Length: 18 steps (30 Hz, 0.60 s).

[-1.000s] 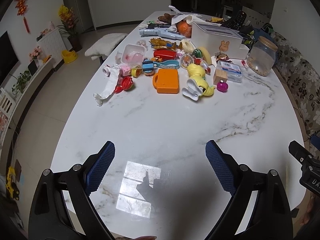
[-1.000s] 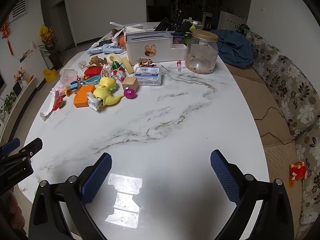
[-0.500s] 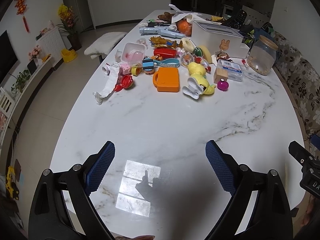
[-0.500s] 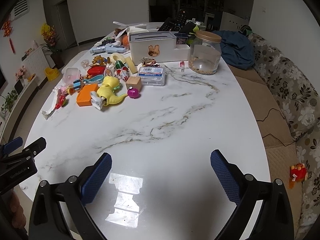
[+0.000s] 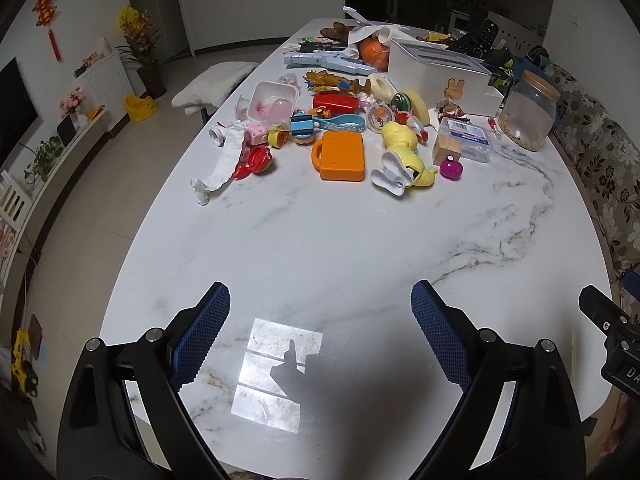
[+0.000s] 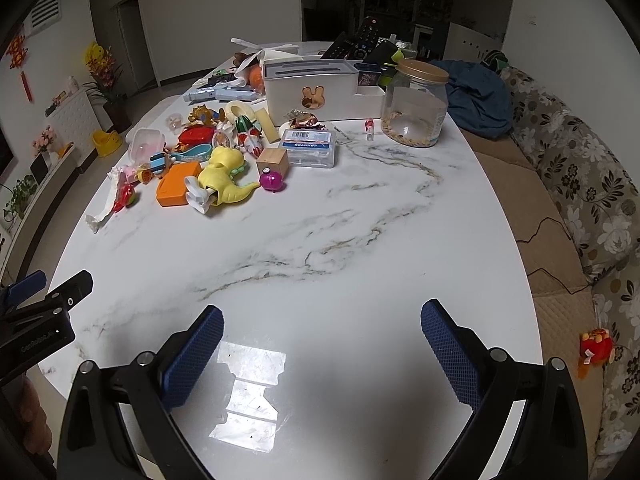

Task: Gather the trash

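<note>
We are holding the left gripper (image 5: 320, 308) and right gripper (image 6: 322, 330) wide open and empty over the marble table (image 5: 360, 240); the crumpled tissue (image 5: 222, 164) is lying far off against toys, risking a wrong grab.

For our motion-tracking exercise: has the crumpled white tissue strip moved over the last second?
No. The tissue strip still lies beside the red toy, left of the orange case, as before.

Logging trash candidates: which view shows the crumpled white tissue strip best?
The left wrist view: the tissue strip lies nearer centre, its whole twisted length visible beside the red toy. The right wrist view shows it smaller, near the table's left edge.
</note>
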Each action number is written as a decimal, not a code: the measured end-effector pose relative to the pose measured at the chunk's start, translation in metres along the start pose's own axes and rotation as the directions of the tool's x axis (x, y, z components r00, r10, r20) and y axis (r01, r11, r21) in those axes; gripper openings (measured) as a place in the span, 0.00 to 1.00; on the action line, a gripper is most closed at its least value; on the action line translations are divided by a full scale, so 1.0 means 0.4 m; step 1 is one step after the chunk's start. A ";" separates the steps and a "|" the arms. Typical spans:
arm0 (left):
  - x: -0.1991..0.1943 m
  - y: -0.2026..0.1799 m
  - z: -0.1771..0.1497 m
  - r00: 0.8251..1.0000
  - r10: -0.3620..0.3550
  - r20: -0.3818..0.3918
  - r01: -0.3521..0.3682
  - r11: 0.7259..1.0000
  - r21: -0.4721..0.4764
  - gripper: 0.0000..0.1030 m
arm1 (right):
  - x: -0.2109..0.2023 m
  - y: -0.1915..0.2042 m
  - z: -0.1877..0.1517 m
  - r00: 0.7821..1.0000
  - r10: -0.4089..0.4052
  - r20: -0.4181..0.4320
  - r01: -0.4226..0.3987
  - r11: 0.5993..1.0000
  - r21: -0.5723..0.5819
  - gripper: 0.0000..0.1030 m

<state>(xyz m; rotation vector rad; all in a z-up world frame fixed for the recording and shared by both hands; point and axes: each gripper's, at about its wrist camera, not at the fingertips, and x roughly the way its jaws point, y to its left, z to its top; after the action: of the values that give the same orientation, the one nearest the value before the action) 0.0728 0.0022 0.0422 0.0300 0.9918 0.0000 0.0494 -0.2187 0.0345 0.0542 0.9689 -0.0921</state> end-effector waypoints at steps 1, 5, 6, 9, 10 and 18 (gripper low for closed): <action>0.001 0.001 0.000 1.000 -0.001 0.000 0.001 1.000 0.002 0.87 | 0.000 0.000 -0.001 1.000 0.000 0.000 0.000 1.000 0.000 0.95; 0.003 0.002 -0.001 1.000 -0.003 -0.004 0.003 1.000 0.001 0.87 | 0.003 0.002 -0.006 1.000 -0.001 -0.009 0.000 1.000 -0.003 0.95; 0.004 0.002 -0.001 1.000 -0.004 -0.004 0.004 1.000 0.002 0.87 | 0.004 0.002 -0.007 1.000 0.000 -0.010 0.000 1.000 -0.004 0.95; 0.004 0.003 -0.004 1.000 0.005 0.001 -0.005 1.000 0.005 0.87 | 0.004 0.002 -0.008 1.000 0.000 -0.010 0.000 1.000 -0.004 0.95; 0.005 0.004 -0.005 1.000 0.003 0.000 -0.003 1.000 0.005 0.87 | 0.004 0.002 -0.008 1.000 -0.001 -0.010 0.001 1.000 -0.004 0.95; 0.011 0.007 -0.009 1.000 -0.001 -0.005 0.001 1.000 -0.002 0.87 | 0.008 0.010 -0.016 1.000 0.000 -0.018 0.000 1.000 -0.013 0.95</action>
<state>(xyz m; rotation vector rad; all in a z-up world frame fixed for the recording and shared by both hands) 0.0723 0.0051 0.0368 0.0274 0.9973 0.0006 0.0463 -0.2144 0.0281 0.0434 0.9874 -0.0852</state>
